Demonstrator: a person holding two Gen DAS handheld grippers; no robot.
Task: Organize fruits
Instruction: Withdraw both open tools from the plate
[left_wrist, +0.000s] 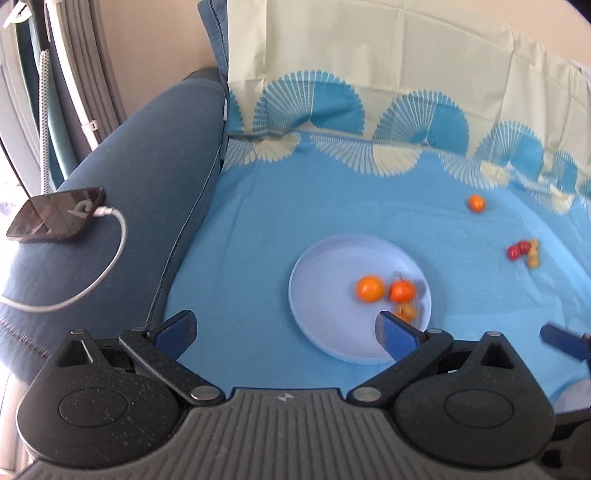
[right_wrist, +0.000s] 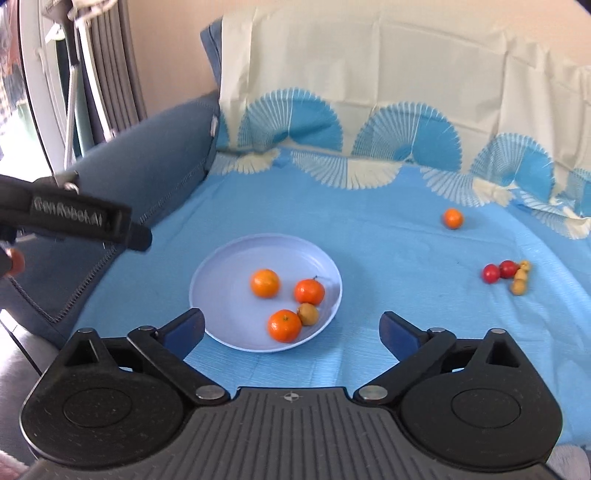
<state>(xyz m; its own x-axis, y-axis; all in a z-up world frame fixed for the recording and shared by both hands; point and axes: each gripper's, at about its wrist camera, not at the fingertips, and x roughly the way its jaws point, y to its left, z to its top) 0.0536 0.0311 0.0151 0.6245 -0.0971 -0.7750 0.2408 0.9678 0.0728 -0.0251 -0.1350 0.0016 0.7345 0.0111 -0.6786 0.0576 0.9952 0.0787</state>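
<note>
plate: pale lilac round plastic plate (right_wrist: 218, 269) sits on the blue bedsheet with white fan print (right_wrist: 388, 251), roughly dead centre of the right wrist view.
on the plate: three orange mandarins — one at 12 o'clock of the pile (right_wrist: 265, 283), one at 3 (right_wrist: 309, 291), one at 6 (right_wrist: 284, 325) — plus a small tan-brown fruit (right_wrist: 308, 314) touching the lower two.
still loose: a lone orange mandarin (right_wrist: 453, 218) out at about 2 o'clock from the plate, well apart. Further round at 3 o'clock, two red cherry-like fruits (right_wrist: 499, 271) touching a couple of small yellowish-tan fruits (right_wrist: 520, 280).
how they'd handle: my guess is light, round, rolls easily on a soft sheet. Mandarin skin is slightly giving, so squeeze across the widest part, gently. The red ones look smooth and slippery, and easy to crush.
left gripper (left_wrist: 286, 330): blue fingers spread wide, nothing between them, tilted down over the plate's 7 o'clock edge.
right gripper (right_wrist: 291, 328): same deal, fingers wide apart and empty, angled down at the plate's 6 o'clock rim.
side stuff: dark phone on a white charging cable (left_wrist: 55, 218) on the grey-blue sofa arm (left_wrist: 147, 192), not involved.
</note>
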